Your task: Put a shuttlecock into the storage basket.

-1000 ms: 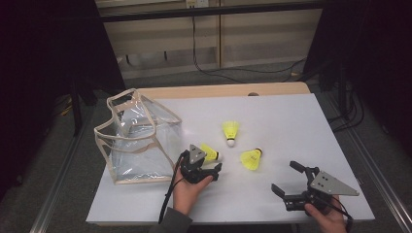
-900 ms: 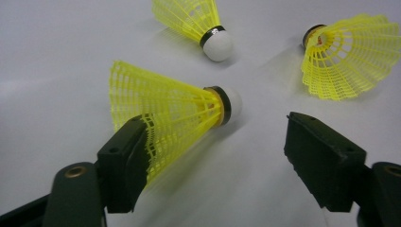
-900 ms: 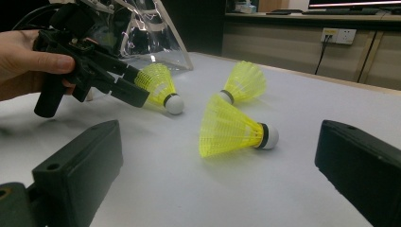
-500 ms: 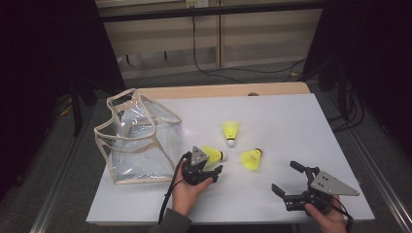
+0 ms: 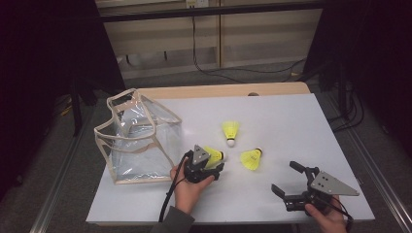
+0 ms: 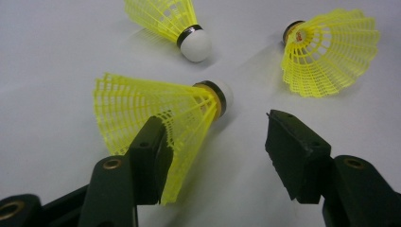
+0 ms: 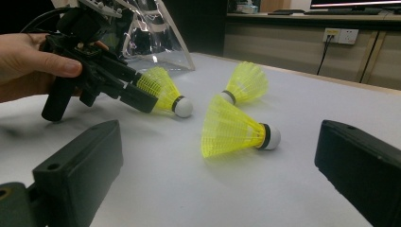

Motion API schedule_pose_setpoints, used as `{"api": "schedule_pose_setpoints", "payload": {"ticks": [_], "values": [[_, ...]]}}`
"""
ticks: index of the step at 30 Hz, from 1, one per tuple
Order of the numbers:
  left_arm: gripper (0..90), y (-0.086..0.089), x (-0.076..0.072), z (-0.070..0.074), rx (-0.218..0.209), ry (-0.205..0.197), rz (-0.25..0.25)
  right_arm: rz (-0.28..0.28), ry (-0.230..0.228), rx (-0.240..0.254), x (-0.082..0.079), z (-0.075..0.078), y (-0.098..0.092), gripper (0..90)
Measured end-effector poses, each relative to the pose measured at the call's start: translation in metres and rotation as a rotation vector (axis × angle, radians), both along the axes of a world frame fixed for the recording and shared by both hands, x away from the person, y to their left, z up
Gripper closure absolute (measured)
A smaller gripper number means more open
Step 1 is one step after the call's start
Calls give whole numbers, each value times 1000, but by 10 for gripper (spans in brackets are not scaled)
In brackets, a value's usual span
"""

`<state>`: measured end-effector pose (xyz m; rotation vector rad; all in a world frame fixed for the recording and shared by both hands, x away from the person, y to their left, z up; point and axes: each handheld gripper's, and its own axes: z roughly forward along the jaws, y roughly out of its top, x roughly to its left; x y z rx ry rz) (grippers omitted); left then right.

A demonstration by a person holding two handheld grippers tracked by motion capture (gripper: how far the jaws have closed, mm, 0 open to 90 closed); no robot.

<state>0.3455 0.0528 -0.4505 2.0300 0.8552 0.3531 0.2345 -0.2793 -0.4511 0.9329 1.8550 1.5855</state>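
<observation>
Both hands carry the same kit: the left black two-jaw gripper [image 5: 217,167] wears a grey three-cornered plate on top, studded with small screws, and a black cable loops away from its body. The right black two-jaw gripper [image 5: 285,181] shows a matching grey plate, larger in view, with dark screw heads. Up close, the jaws are matte black blocks with brass-coloured rivets at their pivots. A dark grey sleeve [image 5: 171,224] covers the left forearm.
</observation>
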Motion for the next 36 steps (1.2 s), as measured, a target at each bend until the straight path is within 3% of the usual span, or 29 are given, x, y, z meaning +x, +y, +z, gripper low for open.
{"api": "schedule_pose_setpoints", "payload": {"ticks": [2,5,6,11,15,25,27,36], "values": [[426,-2,1,0,-12,1,-4,1,0,1,0,0,0,19],[446,-4,3,0,5,-15,-3,2,-1,2,0,0,0,19],[474,-4,5,-1,-15,-13,-11,2,-2,1,0,0,0,19],[498,-3,9,-4,-19,5,-2,3,3,2,0,0,-1,19],[522,-3,11,-4,-46,22,-1,-1,5,7,0,0,-1,19],[523,-8,13,-4,-17,22,1,1,4,7,0,0,-1,19],[529,-8,14,-5,-33,30,10,2,4,8,0,0,-1,19],[578,-7,17,-5,-33,53,13,1,4,6,0,0,-1,19]]}}
